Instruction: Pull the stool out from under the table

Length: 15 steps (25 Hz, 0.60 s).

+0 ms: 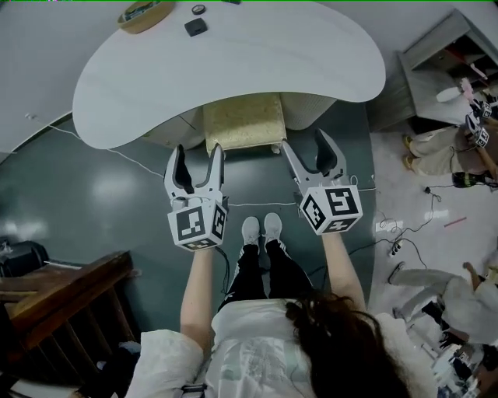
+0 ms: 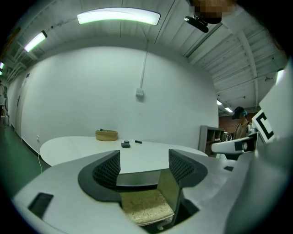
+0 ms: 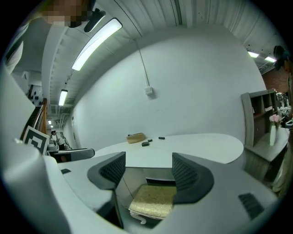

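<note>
We stand in front of a white worktop [image 1: 233,66] with a curvy edge. The stool [image 1: 243,119] is tucked into the dip of that edge. Its yellow seat has a leafy pattern and pokes out toward us. Its back part is hidden under the worktop. One white leg [image 1: 274,148] shows at its front right corner.

We hold the left tongs [image 1: 198,151] in front of the stool's left corner. The two jaws with black pads stand wide apart, and nothing is between them. In the left gripper view we look through the gap and see the yellow seat lower down and farther off. The tongs do not touch it.

We hold the right tongs [image 1: 302,138] in front of the stool's right corner. Those jaws are wide apart too and grip nothing. In the right gripper view the seat shows low in the gap, past the jaws.

Our white shoes [image 1: 261,229] stand on the dark green floor [image 1: 93,186], between the two tongs and a little back from the stool.

On the far side of the worktop sits a tan basket [image 1: 145,14]. Near it lie a small black block [image 1: 195,27] and a small round black thing [image 1: 198,9]. A grey shelf [image 1: 440,47] stands to the right of the worktop. A brown wooden rail [image 1: 62,291] is down at our left. A thin white cable [image 1: 117,151] runs over the floor.
</note>
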Motion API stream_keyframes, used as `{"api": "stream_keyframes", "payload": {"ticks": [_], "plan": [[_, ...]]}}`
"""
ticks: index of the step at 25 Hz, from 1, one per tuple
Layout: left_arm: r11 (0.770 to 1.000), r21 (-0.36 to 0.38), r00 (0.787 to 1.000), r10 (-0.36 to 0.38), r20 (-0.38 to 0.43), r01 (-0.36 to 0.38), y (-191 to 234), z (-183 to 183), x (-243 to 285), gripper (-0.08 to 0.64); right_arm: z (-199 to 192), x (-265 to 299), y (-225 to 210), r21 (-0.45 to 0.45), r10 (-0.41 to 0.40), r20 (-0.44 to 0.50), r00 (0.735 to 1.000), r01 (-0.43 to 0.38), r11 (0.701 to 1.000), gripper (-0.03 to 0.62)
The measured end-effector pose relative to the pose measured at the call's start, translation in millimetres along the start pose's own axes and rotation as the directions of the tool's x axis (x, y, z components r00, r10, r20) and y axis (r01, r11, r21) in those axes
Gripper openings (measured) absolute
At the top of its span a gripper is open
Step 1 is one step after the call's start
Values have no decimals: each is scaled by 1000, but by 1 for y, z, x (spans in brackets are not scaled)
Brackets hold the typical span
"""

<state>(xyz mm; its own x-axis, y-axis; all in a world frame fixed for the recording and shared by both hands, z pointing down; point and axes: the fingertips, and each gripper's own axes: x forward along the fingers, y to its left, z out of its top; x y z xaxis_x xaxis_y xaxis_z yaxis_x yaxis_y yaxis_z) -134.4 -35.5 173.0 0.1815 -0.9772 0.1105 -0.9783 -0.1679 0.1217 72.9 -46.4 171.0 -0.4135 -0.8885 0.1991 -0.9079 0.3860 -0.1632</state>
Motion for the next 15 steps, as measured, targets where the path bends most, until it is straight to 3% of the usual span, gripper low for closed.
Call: {"api": "stream_keyframes", "payload": {"ticks": [5,15], "plan": [[999,7,999,32,-20,-32,19,-98,59,321,-85,66,-37,-6,12,-29,1000,-12,1000,328],[997,24,986,73,-149,-70,60,-345,103,321,-332,143,-99,19,-31,-162,986,35,999,328]]}}
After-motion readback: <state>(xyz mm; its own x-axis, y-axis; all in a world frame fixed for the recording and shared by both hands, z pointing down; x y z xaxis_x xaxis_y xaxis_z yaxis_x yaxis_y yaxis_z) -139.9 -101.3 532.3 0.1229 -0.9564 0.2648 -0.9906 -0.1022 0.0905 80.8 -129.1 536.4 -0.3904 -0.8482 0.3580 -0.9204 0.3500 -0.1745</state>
